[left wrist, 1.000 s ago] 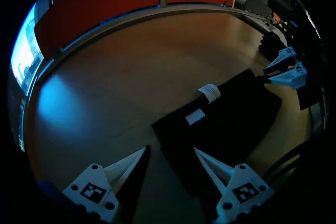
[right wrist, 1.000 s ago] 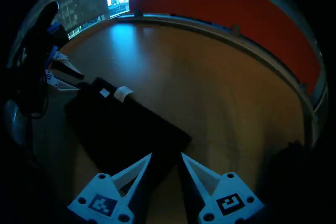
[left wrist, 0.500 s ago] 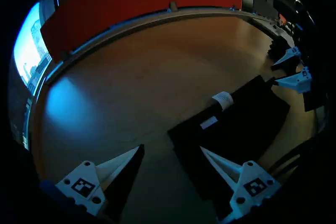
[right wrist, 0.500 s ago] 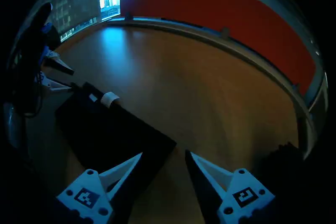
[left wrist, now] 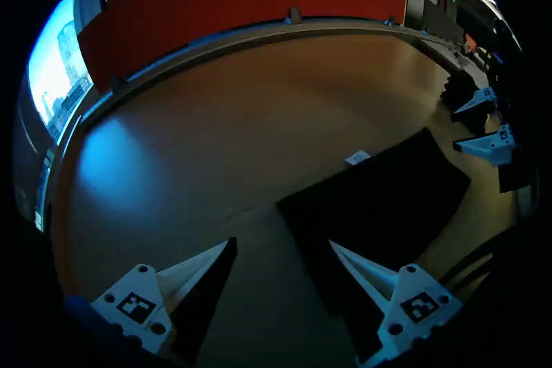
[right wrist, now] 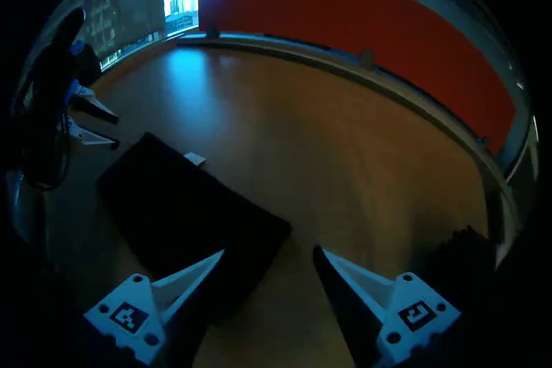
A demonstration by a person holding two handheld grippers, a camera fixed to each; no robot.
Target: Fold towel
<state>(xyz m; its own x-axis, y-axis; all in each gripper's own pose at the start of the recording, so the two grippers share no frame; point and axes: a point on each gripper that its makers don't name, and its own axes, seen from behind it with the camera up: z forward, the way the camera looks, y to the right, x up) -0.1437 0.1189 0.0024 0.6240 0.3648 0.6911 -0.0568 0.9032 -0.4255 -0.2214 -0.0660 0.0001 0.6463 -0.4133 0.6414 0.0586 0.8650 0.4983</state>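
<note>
Now: towel [left wrist: 376, 195] flat on wooden table [left wrist: 207, 119], neat dark rectangle, white tag [left wrist: 357, 157] peeking at far edge. Looks like finished fold, likely why nothing grips it. Left gripper [left wrist: 281, 242] fingers spread wide, empty; towel corner just ahead, cloth running below its right-hand finger. Right gripper [right wrist: 269, 250] spread too, empty, at opposite end; towel ahead, toward its left-hand finger.
</note>
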